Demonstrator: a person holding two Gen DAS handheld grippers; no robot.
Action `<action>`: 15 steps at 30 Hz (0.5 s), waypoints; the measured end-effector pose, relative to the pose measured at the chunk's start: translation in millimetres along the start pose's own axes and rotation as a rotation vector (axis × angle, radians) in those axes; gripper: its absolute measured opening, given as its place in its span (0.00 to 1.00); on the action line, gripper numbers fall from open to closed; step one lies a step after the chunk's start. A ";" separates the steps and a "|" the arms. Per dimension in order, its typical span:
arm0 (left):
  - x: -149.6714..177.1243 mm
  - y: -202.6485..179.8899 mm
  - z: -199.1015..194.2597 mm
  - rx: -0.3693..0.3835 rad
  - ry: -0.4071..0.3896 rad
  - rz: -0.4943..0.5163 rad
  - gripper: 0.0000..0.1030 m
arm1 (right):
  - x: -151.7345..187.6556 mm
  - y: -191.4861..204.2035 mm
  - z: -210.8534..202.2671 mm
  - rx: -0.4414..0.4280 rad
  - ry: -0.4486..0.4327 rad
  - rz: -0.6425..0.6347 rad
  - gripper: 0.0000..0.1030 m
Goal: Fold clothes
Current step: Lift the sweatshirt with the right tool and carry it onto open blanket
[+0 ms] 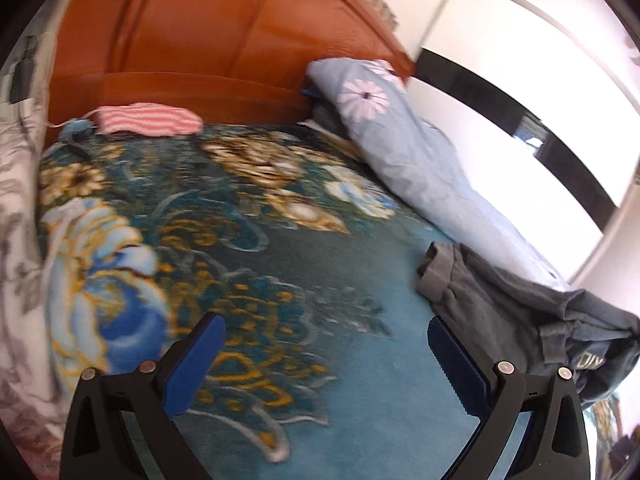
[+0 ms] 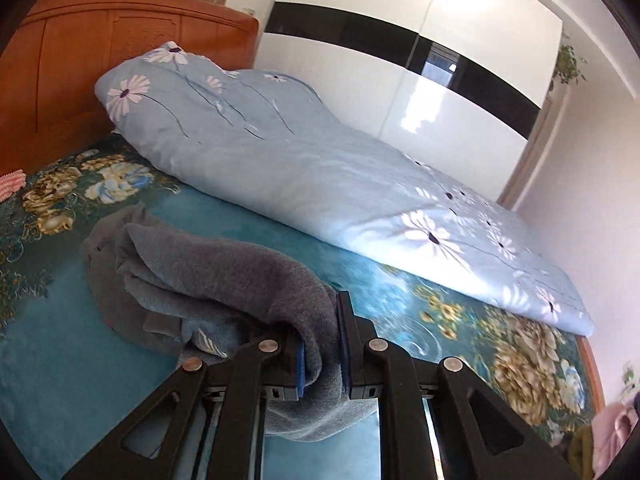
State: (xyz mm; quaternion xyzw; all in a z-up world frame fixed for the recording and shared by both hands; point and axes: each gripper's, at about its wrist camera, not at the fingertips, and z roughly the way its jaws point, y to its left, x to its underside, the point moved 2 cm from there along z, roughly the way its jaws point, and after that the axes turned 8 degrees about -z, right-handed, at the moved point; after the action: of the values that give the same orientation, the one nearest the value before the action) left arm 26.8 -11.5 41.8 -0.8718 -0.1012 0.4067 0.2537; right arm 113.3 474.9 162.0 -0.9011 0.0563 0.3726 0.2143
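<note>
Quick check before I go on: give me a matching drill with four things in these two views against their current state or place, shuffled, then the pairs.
Things:
1. left hand-held gripper
2. right hand-held gripper
3. striped cloth
4. light blue quilt

States or places:
A. lies along the bed's far side, by the wardrobe
B. open, above the patterned blanket, holding nothing
C. lies near the wooden headboard
D. shut on a fold of the grey garment

Pairs: 1-B, 2-D, 3-C, 4-A
</note>
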 end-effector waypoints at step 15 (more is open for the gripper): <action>44.1 -158.1 139.4 0.279 0.457 0.029 0.99 | 66.2 -85.3 137.1 -0.048 0.245 0.165 0.16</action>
State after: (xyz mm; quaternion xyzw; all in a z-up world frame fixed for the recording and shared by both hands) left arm -45.8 190.0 20.4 -0.8989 0.0282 0.2129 0.3819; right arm 94.2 614.4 59.0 -0.9370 0.1471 0.2777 0.1529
